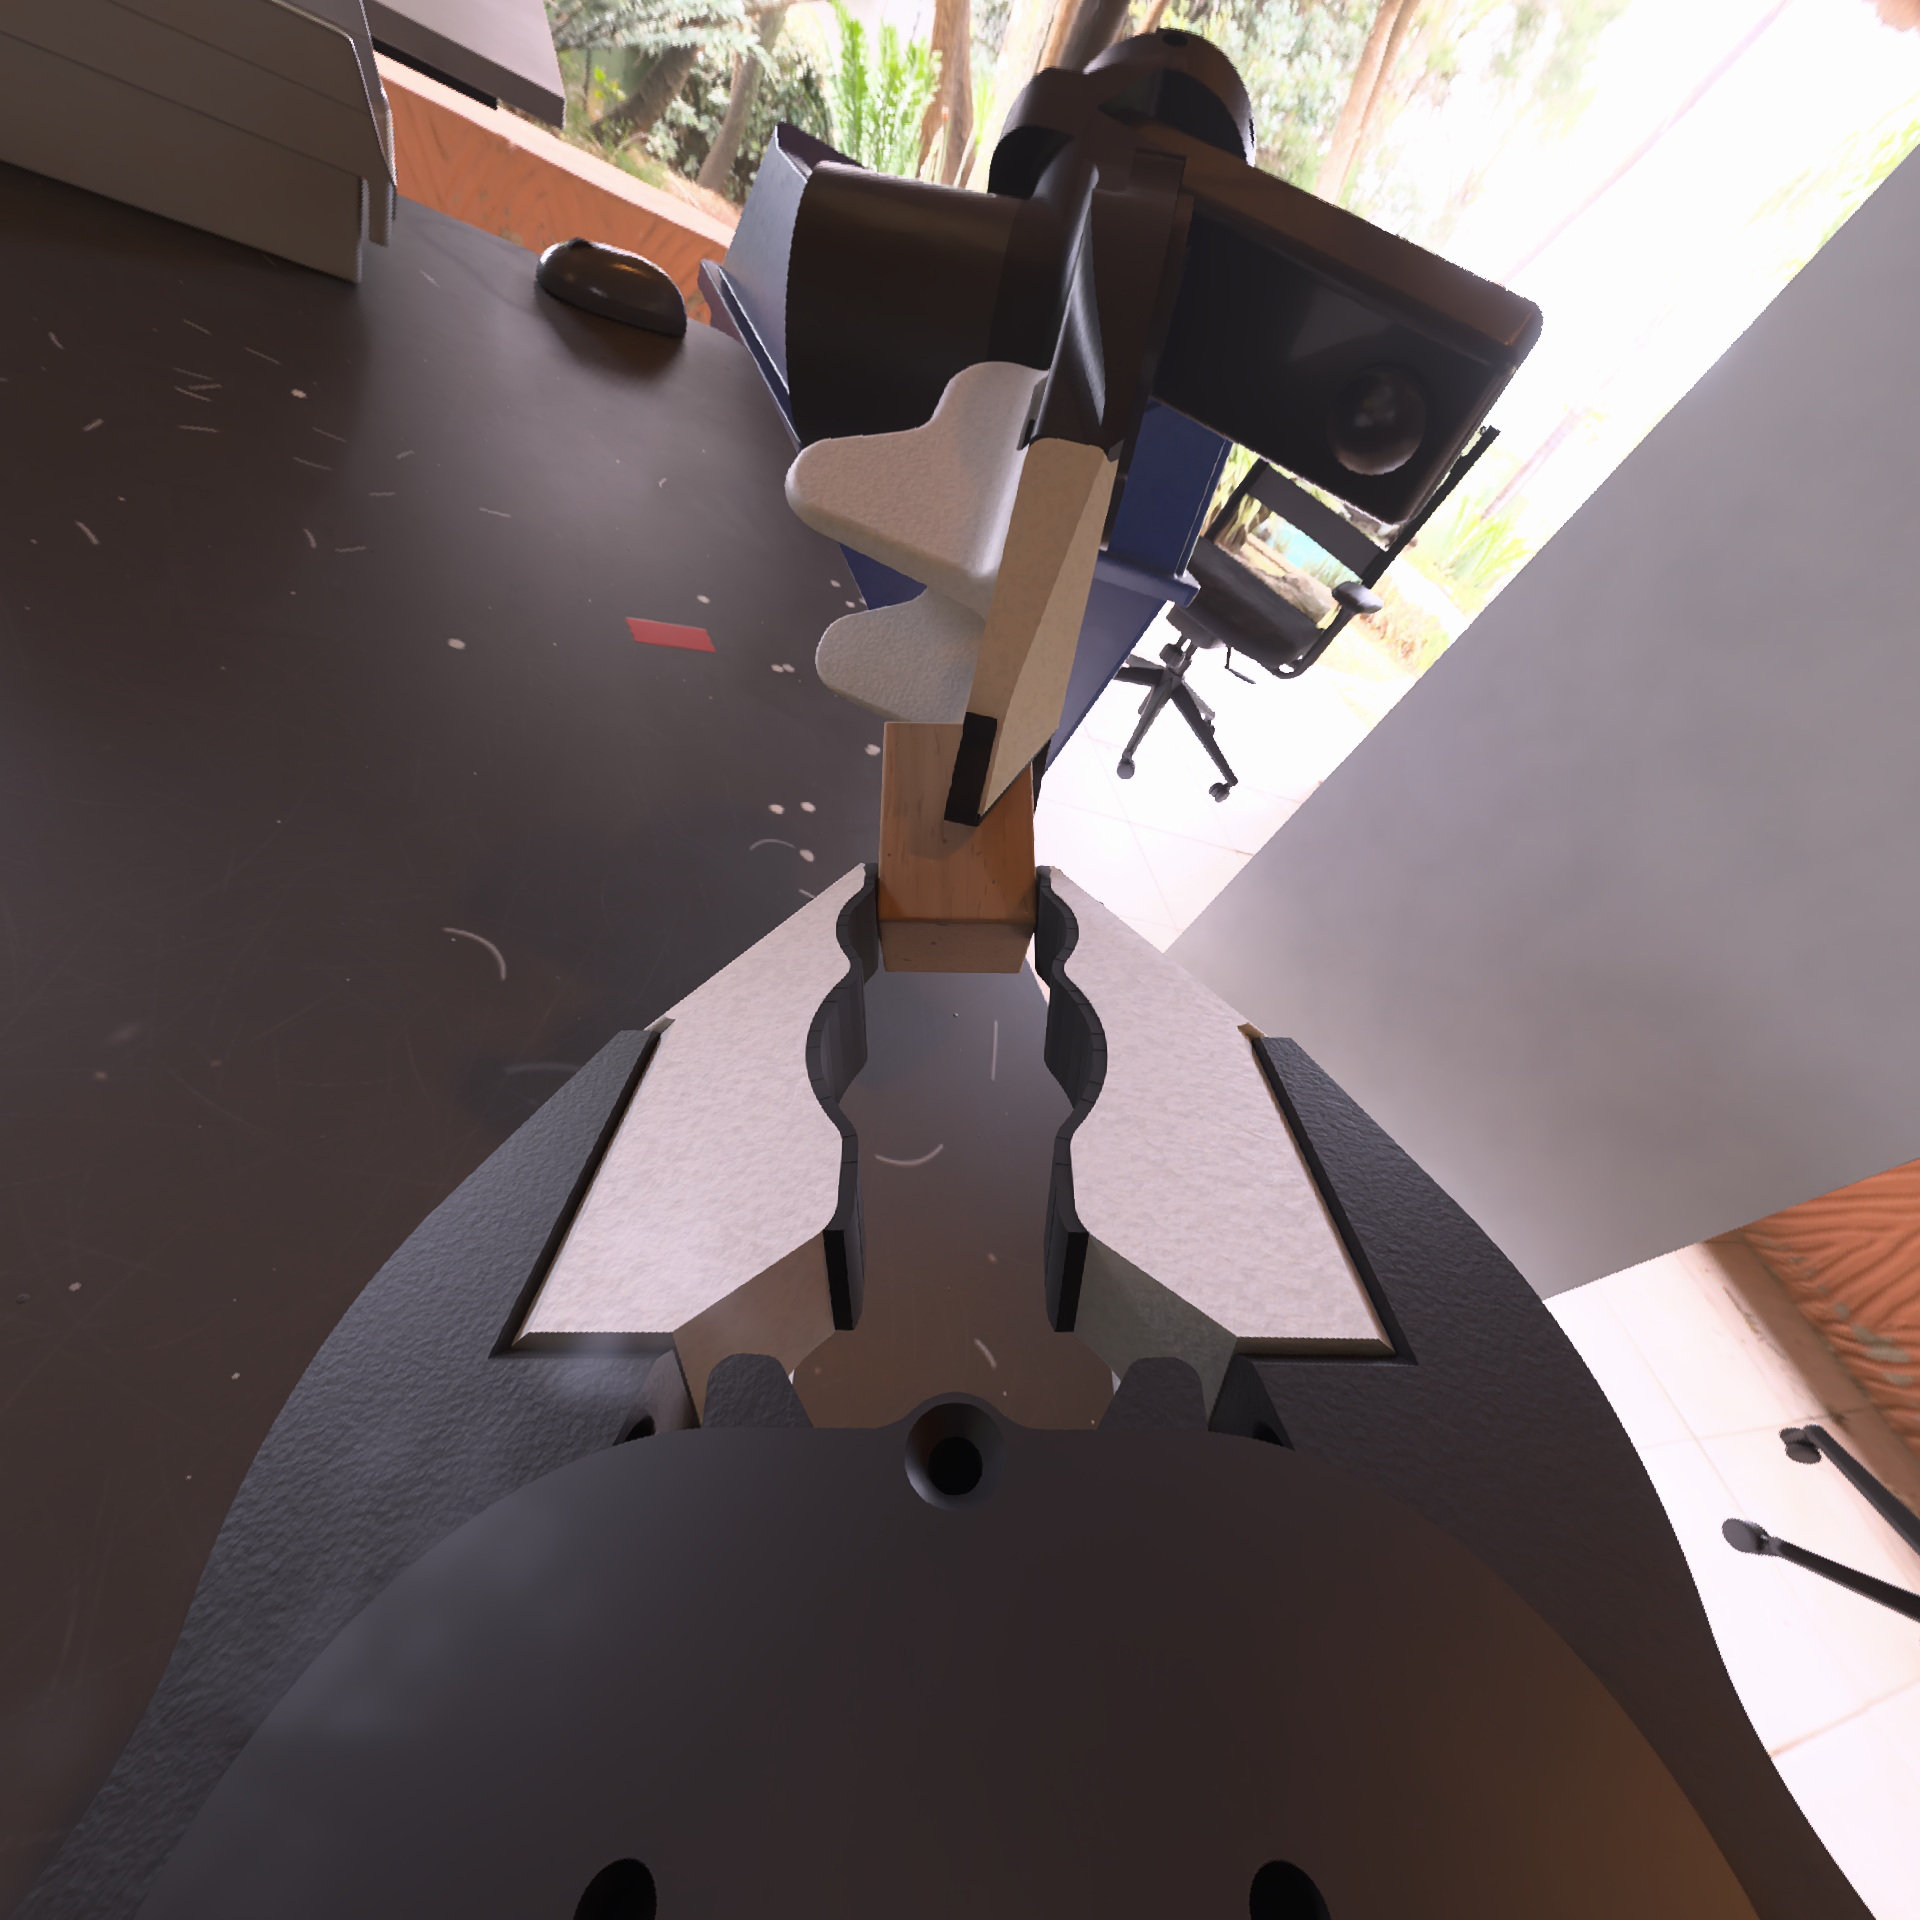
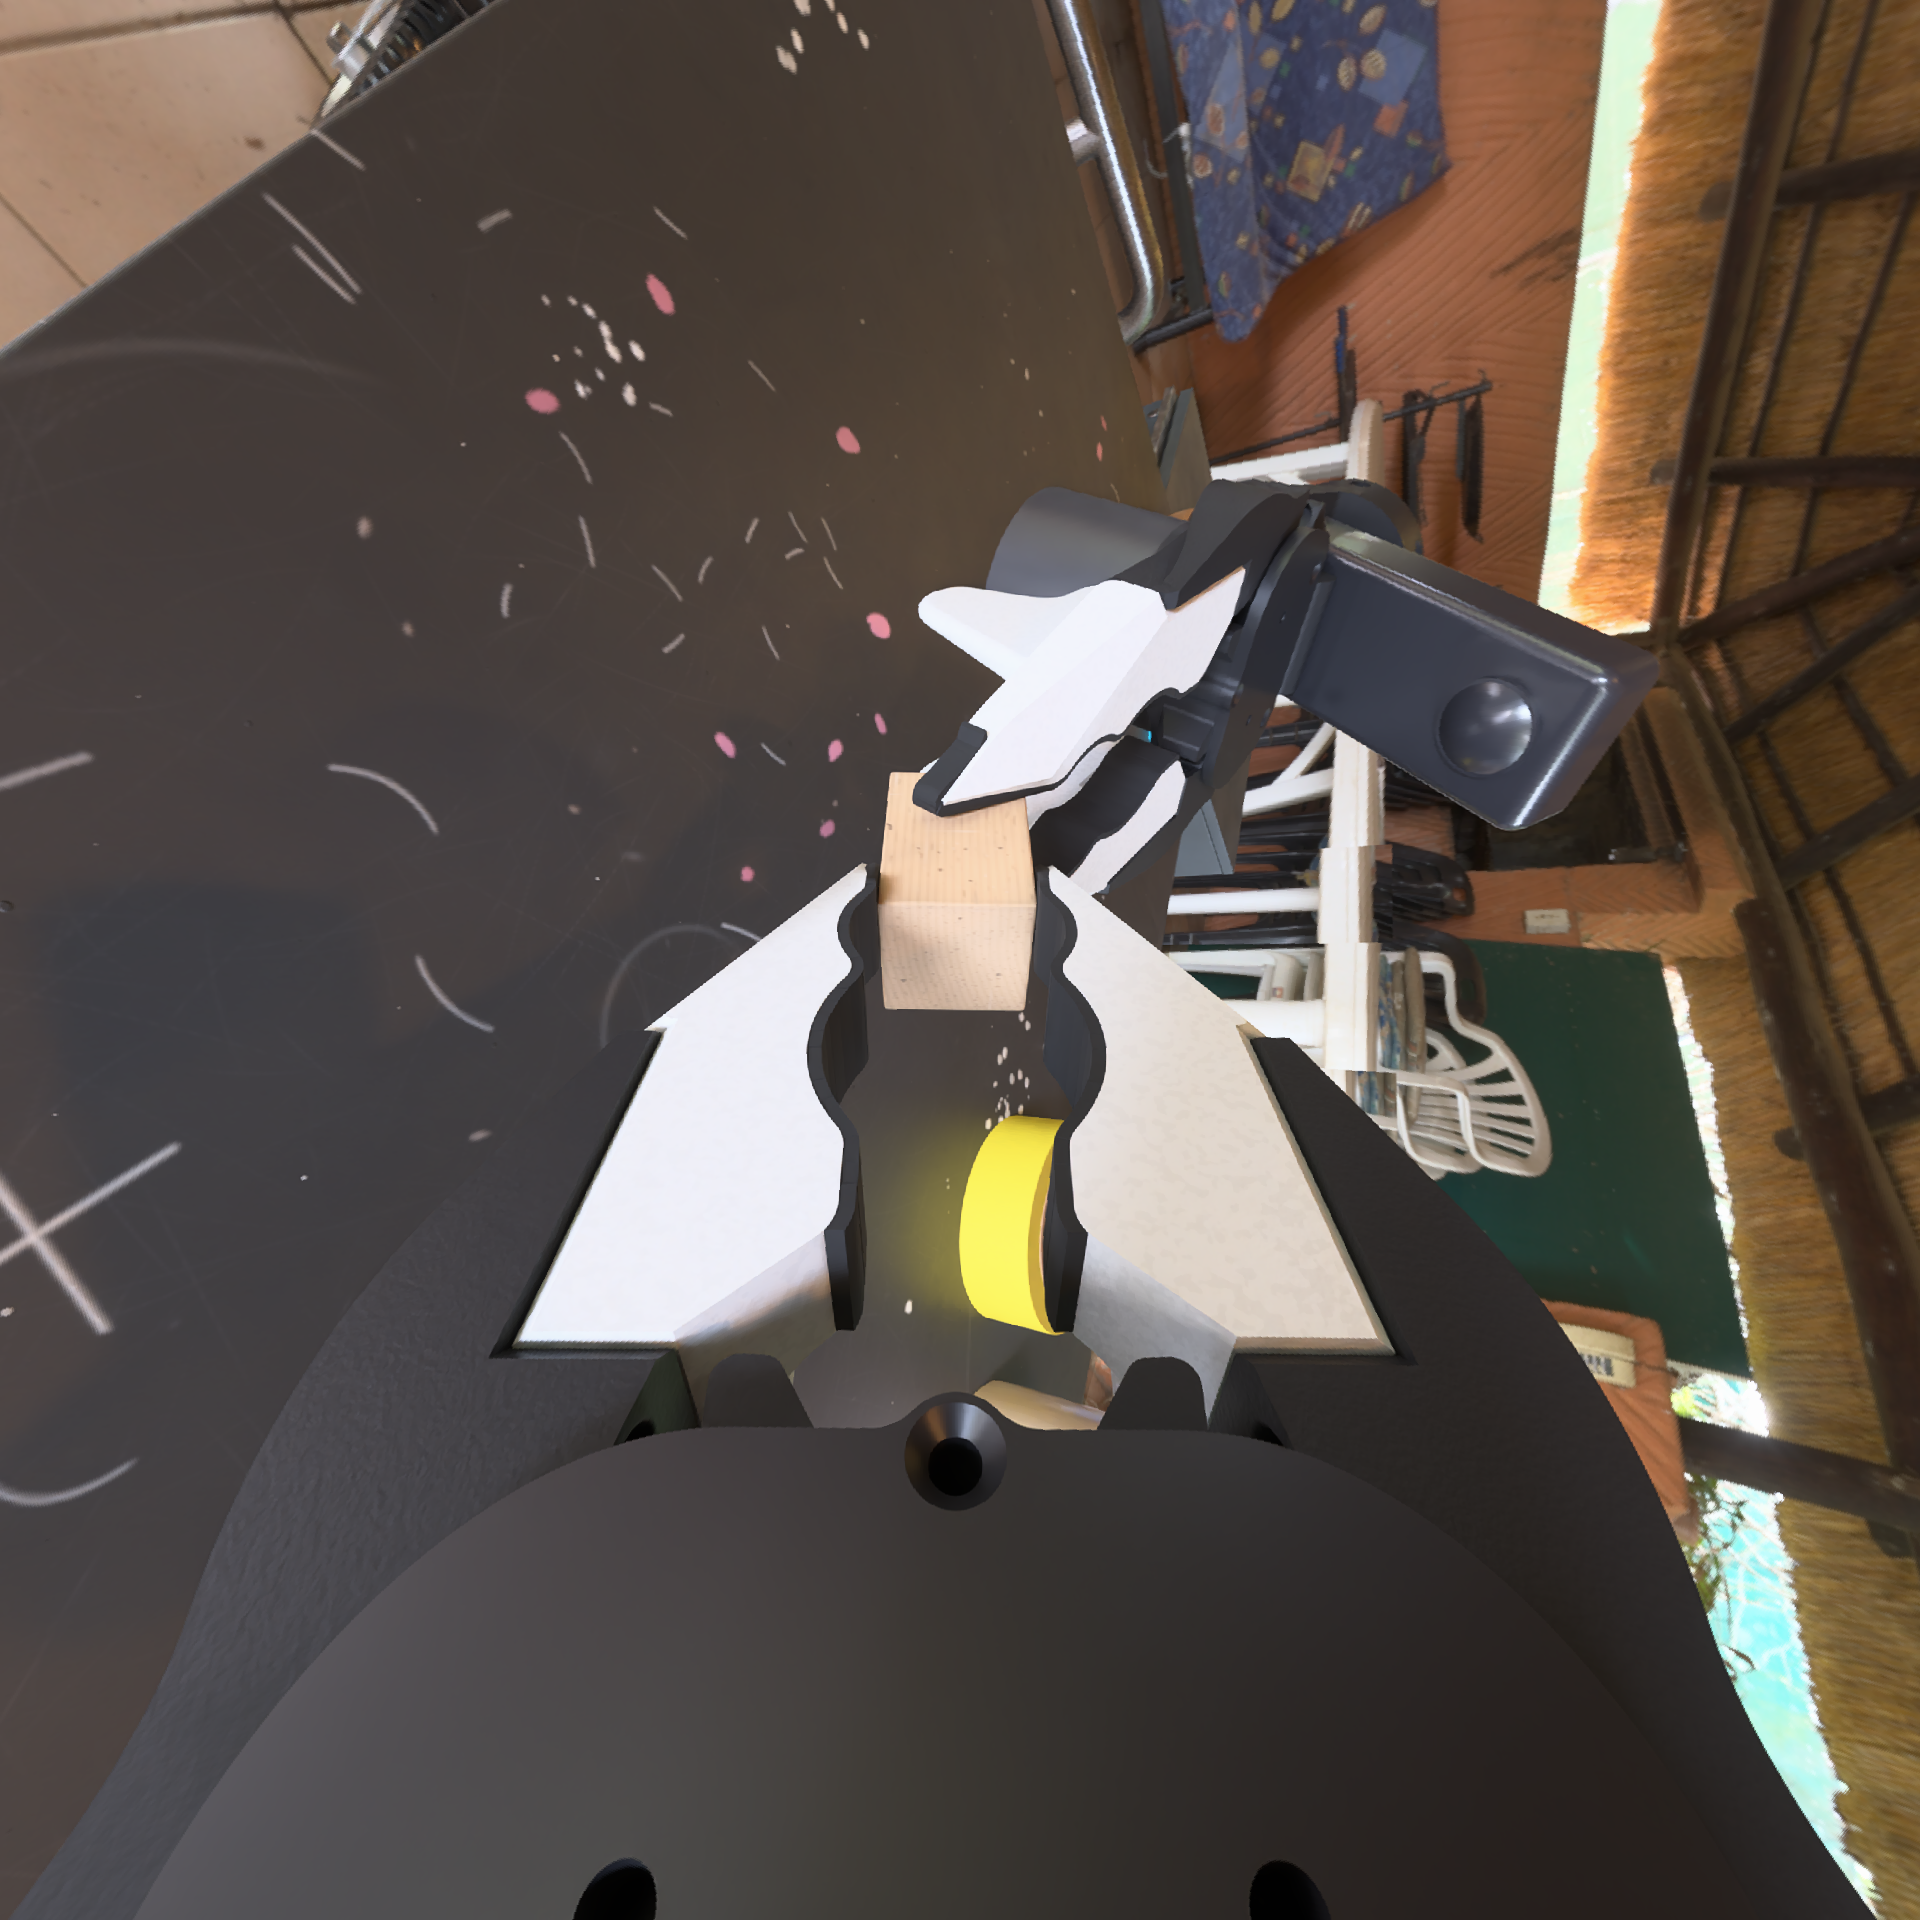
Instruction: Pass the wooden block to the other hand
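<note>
A light wooden block is held in the air between both grippers, above a dark scratched table. My left gripper is shut on its near end in the left wrist view. The right gripper comes down from above there, and its fingers clamp the block's far end. In the right wrist view my right gripper is shut on the block. The left gripper reaches in from the upper right there and pinches the other end. The table lies below.
A yellow round disc lies on the table under the right gripper. A black mouse, a grey box and a blue bin stand at the table's far side. A red patch marks the top. An office chair stands beyond the edge.
</note>
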